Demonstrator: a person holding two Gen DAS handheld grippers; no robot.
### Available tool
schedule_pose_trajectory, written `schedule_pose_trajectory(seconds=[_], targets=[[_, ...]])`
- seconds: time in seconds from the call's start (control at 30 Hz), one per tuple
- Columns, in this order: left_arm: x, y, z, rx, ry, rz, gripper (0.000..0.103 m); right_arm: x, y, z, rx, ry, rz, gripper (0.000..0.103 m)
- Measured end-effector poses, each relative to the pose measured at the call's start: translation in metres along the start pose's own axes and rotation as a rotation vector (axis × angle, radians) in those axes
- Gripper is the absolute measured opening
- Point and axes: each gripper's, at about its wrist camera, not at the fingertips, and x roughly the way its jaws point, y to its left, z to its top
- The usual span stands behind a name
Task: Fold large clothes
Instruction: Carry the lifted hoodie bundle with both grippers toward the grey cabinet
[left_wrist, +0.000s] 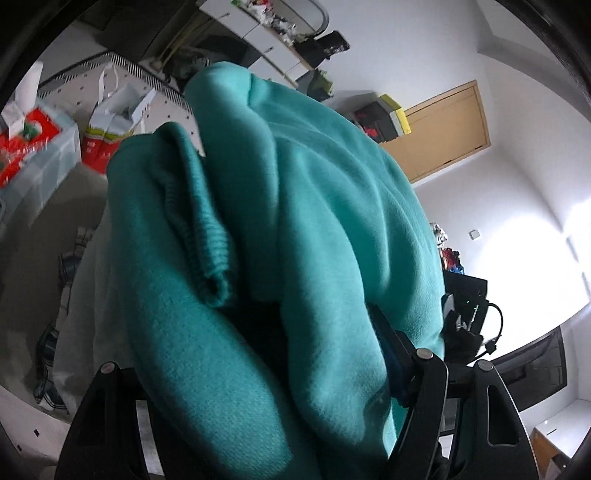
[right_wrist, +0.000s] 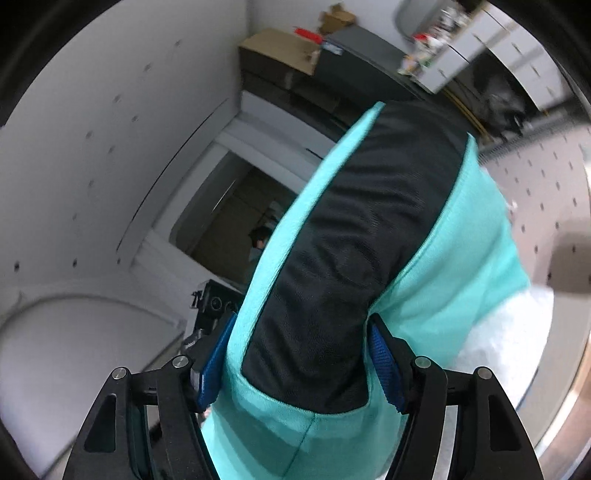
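A large teal sweatshirt (left_wrist: 295, 229) fills the left wrist view, bunched up with a ribbed cuff (left_wrist: 210, 243) showing. My left gripper (left_wrist: 280, 369) is shut on this cloth; the fabric drapes over and hides its left finger. In the right wrist view the same teal sweatshirt (right_wrist: 461, 266) shows a black mesh lining (right_wrist: 351, 258). My right gripper (right_wrist: 299, 362) is shut on that lined part, its blue pads (right_wrist: 384, 365) pressing both sides. Both grippers hold the garment lifted.
A white cloth-covered surface (left_wrist: 85, 295) lies below at left, also in the right wrist view (right_wrist: 517, 343). A clear storage bin (left_wrist: 40, 158) and red-white bags (left_wrist: 110, 129) stand beyond. A dotted mat (right_wrist: 546, 192), white wall (right_wrist: 92, 166), wooden door (left_wrist: 447, 129) and shelves surround.
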Motion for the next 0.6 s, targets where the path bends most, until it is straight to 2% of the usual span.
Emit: schedule_pose_trajectory(seconds=[0.2, 0.33, 0.4, 0.43, 0.5, 0.6], targets=[[-0.061, -0.019, 0.031, 0.038, -0.106, 0.003, 0.07, 0.018, 0.042, 0.037, -0.078, -0.011, 0.065, 0.069], [-0.094, -0.03, 0.029, 0.072, -0.184, 0.023, 0.07, 0.039, 0.067, 0.052, -0.131, 0.004, 0.133, 0.069], [-0.096, -0.034, 0.021, 0.091, -0.201, 0.037, 0.07, 0.044, 0.073, 0.046, -0.147, -0.003, 0.173, 0.069], [-0.091, -0.034, 0.016, 0.096, -0.201, 0.05, 0.07, 0.043, 0.07, 0.038, -0.15, -0.015, 0.198, 0.069], [-0.058, -0.017, 0.006, 0.097, -0.147, 0.079, 0.07, 0.039, 0.058, 0.015, -0.147, -0.014, 0.189, 0.069], [0.006, 0.04, -0.012, 0.011, -0.012, 0.099, 0.07, 0.029, 0.018, -0.03, -0.085, -0.002, 0.137, 0.07]])
